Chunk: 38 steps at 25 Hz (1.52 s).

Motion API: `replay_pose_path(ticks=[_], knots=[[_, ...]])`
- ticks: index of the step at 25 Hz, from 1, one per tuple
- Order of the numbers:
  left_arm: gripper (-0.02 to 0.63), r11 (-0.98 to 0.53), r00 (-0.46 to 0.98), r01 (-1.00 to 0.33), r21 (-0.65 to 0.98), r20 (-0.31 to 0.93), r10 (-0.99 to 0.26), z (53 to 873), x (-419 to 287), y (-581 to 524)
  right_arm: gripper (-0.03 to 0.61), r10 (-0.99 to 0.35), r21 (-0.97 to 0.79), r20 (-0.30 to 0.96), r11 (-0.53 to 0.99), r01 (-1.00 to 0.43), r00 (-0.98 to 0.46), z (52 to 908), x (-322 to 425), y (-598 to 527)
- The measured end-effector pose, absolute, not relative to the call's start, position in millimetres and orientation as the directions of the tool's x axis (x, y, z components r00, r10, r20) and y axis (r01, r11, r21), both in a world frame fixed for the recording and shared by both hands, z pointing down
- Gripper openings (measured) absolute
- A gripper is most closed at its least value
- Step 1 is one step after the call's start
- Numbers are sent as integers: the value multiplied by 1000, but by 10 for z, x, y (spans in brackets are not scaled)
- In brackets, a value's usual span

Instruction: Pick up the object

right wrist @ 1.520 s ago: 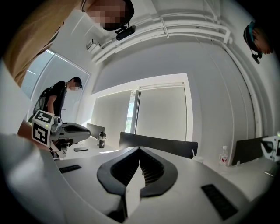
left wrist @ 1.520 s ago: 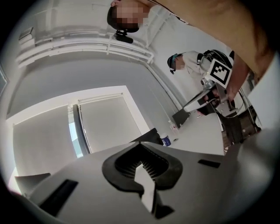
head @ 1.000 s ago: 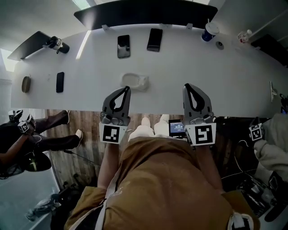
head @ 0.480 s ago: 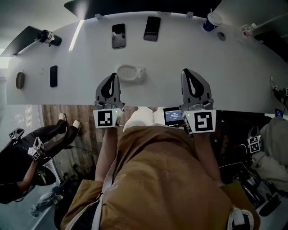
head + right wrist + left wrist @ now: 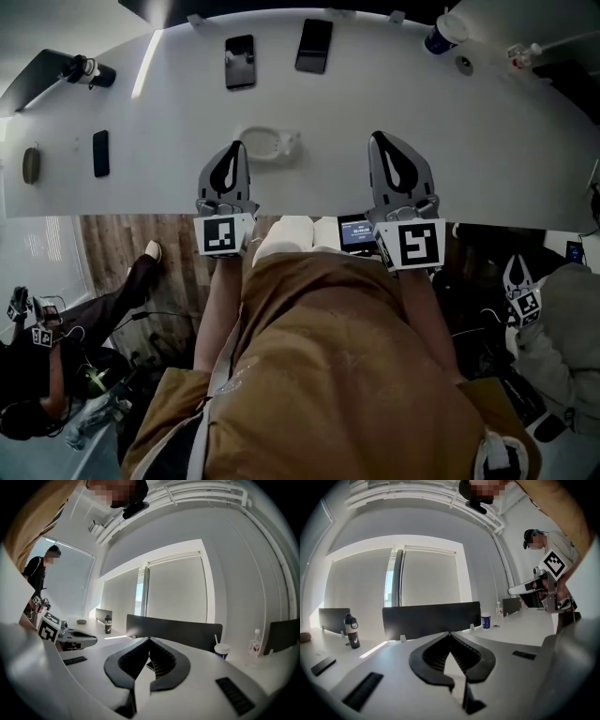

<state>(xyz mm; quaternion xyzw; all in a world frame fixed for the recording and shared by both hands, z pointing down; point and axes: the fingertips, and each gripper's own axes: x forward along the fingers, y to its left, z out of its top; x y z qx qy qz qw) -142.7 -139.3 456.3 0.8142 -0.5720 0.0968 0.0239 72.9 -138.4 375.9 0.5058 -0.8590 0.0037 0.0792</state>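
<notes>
- While both tools reached in over the near edge of the curved white table (image 5: 487, 141), the left gripper (image 5: 233, 147) held its black jaws pressed together at the tips with nothing between them.
- The right gripper (image 5: 379, 138) also had its jaws closed tip to tip and empty, and it pointed toward the far side.
- Each gripper's marker cube sat nearer than the table's edge, above the person's tan-clad lap (image 5: 328, 375); only the jaws lay over the white surface.
- The pale, rounded, shallow object (image 5: 265, 145) rested on the table just right of the left gripper's tip and slightly beyond it. It lay between the two grippers, much closer to the left one, and no contact showed.
- Bare tabletop stretched from the object to the right gripper, and a wider bare stretch ran from that gripper to the table's right end.
- Beyond the object, past a band of bare surface, lay a black flat phone (image 5: 240, 62) and a second black phone (image 5: 314, 45), side by side but apart.
- A black upright divider panel (image 5: 431, 616) stood along the far edge, with a blue paper cup with a white lid (image 5: 443, 33) near the far right corner.
- Toward the left end sat a small black slab (image 5: 100, 153), a brown oval item (image 5: 31, 164) and a black bottle (image 5: 84, 70), all well apart from the grippers.
</notes>
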Motion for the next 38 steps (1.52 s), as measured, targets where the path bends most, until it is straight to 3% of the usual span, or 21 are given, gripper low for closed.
replay_pose_path(ticks=[14,38], knots=[[9,-246,259,-966,83,384,-886,5216,-1504,-1366,9,-866,63,171,485,-872,-469,3880,760,-1493],[11,-143,296,-939,313,524,-799,5854,-1538,-1161,9,-869,62,213,469,-881,-447,4061,875,-1543]])
